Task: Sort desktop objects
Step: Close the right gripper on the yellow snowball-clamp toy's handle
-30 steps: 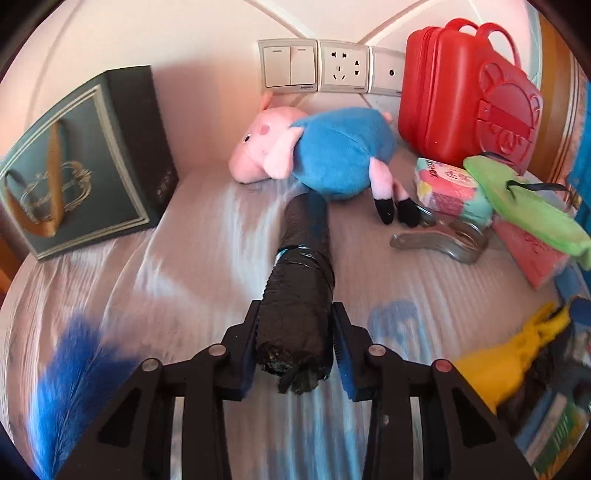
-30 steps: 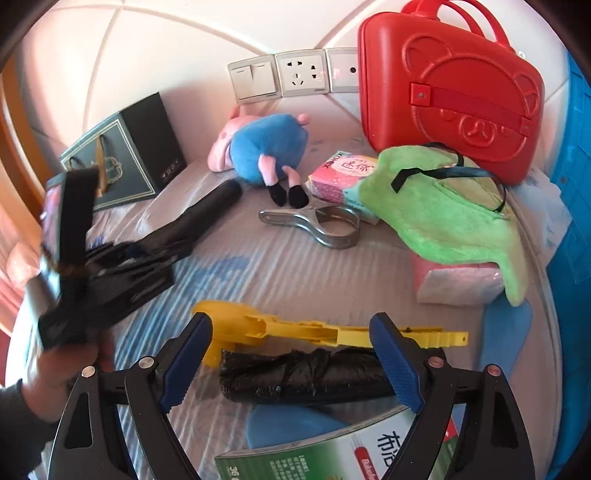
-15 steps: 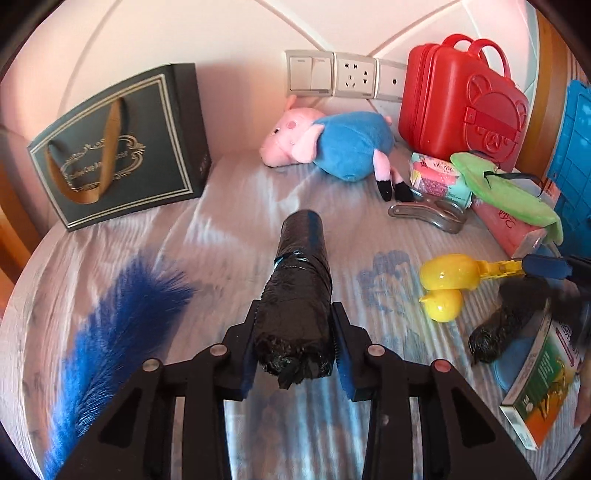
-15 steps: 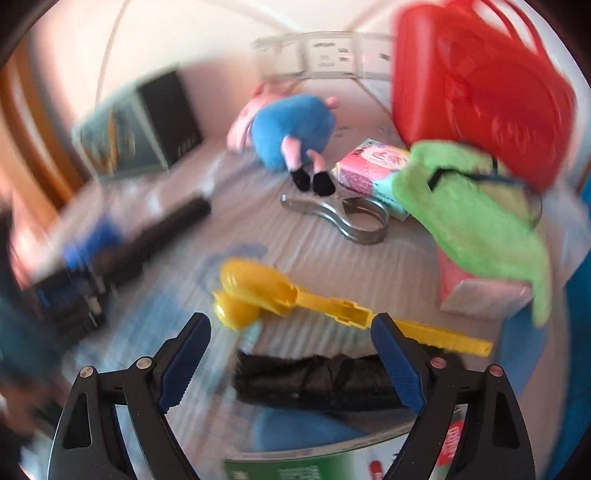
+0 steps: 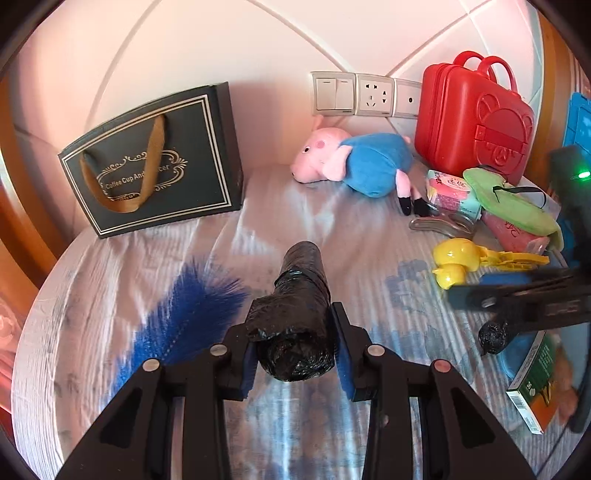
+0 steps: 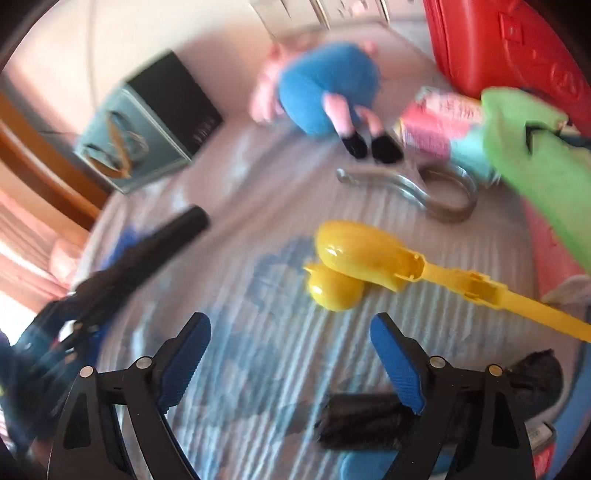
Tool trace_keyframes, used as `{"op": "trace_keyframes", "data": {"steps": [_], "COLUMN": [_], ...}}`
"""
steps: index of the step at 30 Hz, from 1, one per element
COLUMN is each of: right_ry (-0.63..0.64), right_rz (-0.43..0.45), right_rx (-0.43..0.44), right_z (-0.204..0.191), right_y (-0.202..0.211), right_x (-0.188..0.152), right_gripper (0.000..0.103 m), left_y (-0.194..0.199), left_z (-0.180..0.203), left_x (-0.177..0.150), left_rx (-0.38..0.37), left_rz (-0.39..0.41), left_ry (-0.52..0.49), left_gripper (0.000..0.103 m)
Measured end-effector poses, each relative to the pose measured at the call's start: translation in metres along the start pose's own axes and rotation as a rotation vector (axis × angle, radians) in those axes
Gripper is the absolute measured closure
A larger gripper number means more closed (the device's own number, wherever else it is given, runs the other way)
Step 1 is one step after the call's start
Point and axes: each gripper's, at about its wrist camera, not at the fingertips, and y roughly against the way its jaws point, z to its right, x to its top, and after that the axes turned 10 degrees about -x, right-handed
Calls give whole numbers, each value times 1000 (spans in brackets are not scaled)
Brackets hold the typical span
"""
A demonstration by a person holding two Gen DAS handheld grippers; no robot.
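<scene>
Now left hand-held gripper (image 5: 293, 354) clenching black bag roll (image 5: 299, 314), carrying it above surface (image 5: 110, 280); right hand-held gripper (image 6: 291, 354) released, hovering beside second black roll (image 6: 362, 421). Next: likely placing rolls together.

Warm bright daylight, fisheye edges, right view motion-blurred

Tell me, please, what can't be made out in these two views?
- Second black roll: left view, mostly hidden behind the right gripper; in the right view blurred, partly behind a jaw.
- Green box: left view, print too small, right side blurred near the edge.
- Switches on the wall: right view, smeared and cut off by the top edge.
</scene>
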Motion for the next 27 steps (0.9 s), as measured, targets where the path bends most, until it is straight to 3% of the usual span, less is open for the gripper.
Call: {"op": "trace_keyframes", "data": {"steps": [2,4,9,11,13,18,20,23,27], "right_ry": [42,32,-123,-149,-109,45,141,318,431], "right_rz": [51,122,83,27,-25,-124,-133,-31,-76], "right_rx": [-53,-187,-339,-288,-290,-144,-94,-246,-170], "right_z": [4,22,76,84,71,11,-15,-44,-53], "right_y": [19,38,30,17,3,-9,-6,1,-7], "right_x": [0,2,0,-5,-8,-18,-23,-24,-18], "right_gripper": [13,12,11,8,2,2,9,10,12], "left_y": [3,5,10,11,13,18,18,9,0], "left_z": [-1,-2,5,6,7,2,-4,-15,-17], "left_x": [1,3,4,5,5,2,0,-3,-12], "left_rx": [2,-2,-12,-13,-12,1,7,20,-16], "left_rz": [12,22,41,43,42,41,28,-7,-14], "left_ry": [6,17,11,8,7,19,30,55,67], "left_gripper": [69,69,69,69,69,69,69,69,69]}}
